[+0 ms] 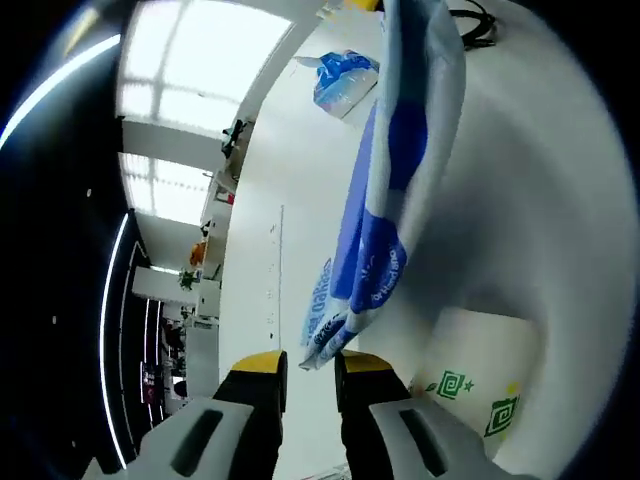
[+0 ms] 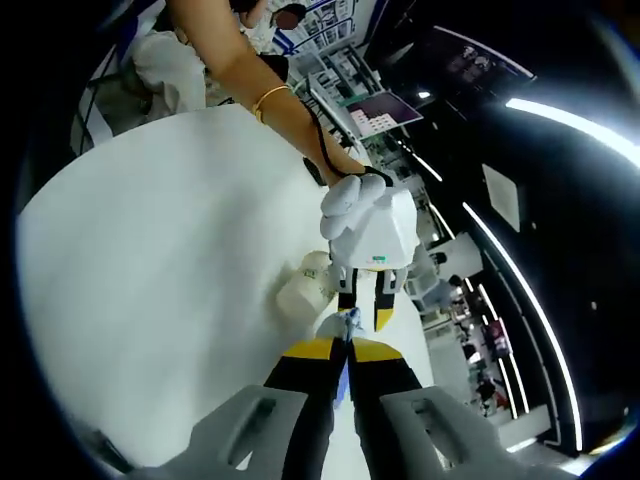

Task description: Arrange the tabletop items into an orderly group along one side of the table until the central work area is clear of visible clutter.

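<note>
Between the yellow-tipped jaws of the left tongs point(image 1: 310, 368) hung the bottom corner of a blue and white plastic bag point(image 1: 385, 220); the jaws stood nearly together, pinching that corner, and the bag stretched away from them up across the white counter point(image 1: 540, 180); just right of the left tongs sat a pale paper cup point(image 1: 480, 375) with green square-spiral marks and a star; far up the counter lay a crumpled blue and white packet point(image 1: 345, 78), well apart from the cup, and a black cable point(image 1: 480, 22) curled at the far edge. Seen from the right gripper view, the right tongs point(image 2: 345, 350) were drawn close together on a small scrap of the same blue and white bag point(image 2: 350, 322); facing them, tip to tip, came the left tongs point(image 2: 364, 318), held by a person's white-gloved hand point(image 2: 352, 198) with a gold bangle point(image 2: 268, 95) on the wrist; a pale cup point(image 2: 303, 287) lay just left of that meeting point on the counter point(image 2: 150, 260).
</note>
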